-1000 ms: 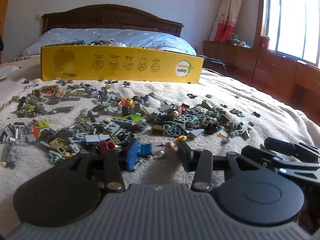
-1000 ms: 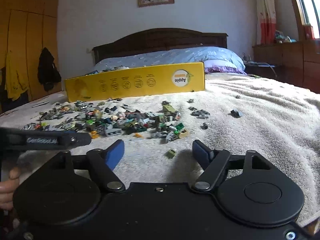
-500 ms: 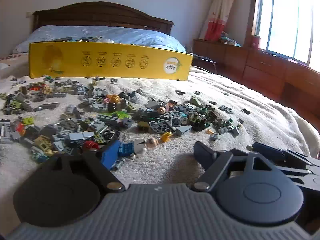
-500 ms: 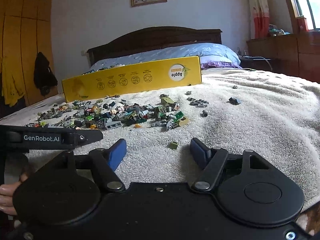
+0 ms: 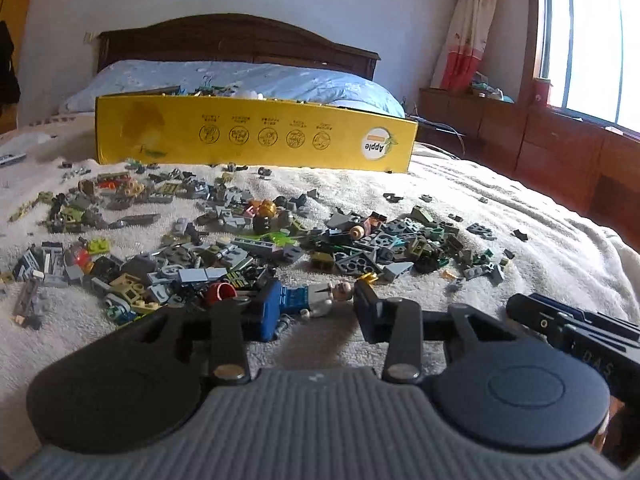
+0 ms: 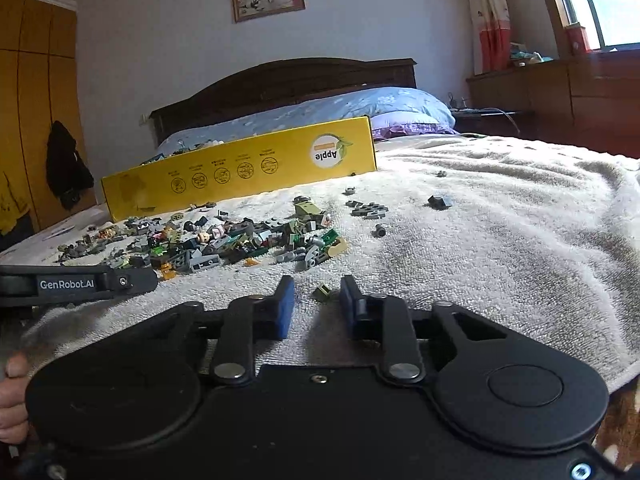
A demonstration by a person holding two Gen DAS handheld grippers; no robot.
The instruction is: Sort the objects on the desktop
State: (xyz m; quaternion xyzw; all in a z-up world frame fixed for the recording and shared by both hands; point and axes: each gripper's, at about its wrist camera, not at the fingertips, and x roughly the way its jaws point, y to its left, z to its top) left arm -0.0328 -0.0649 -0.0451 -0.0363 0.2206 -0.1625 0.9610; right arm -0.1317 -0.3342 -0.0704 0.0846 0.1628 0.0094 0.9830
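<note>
Several small toy bricks (image 5: 224, 248) lie scattered on a white towel (image 5: 460, 184) spread over a bed. My left gripper (image 5: 316, 312) sits low at the pile's near edge. Its jaws are closing around a minifigure (image 5: 316, 298) with blue legs that lies crosswise between the pads, and a thin gap shows at its head. My right gripper (image 6: 316, 300) rests on the towel to the right of the brick pile (image 6: 224, 240). Its jaws are closing on a lone small olive brick (image 6: 322, 293), with gaps still on both sides.
A long yellow cardboard box (image 5: 256, 140) stands across the bed behind the bricks, with pillows and a dark headboard beyond. Wooden cabinets and a window run along the right. A hand (image 6: 12, 392) holds the left tool at the edge of the right wrist view.
Both pairs of jaws have narrowed. The left pair first widened, then drew in around the minifigure. The right pair drew in around the olive brick. Neither hand shifted much.
</note>
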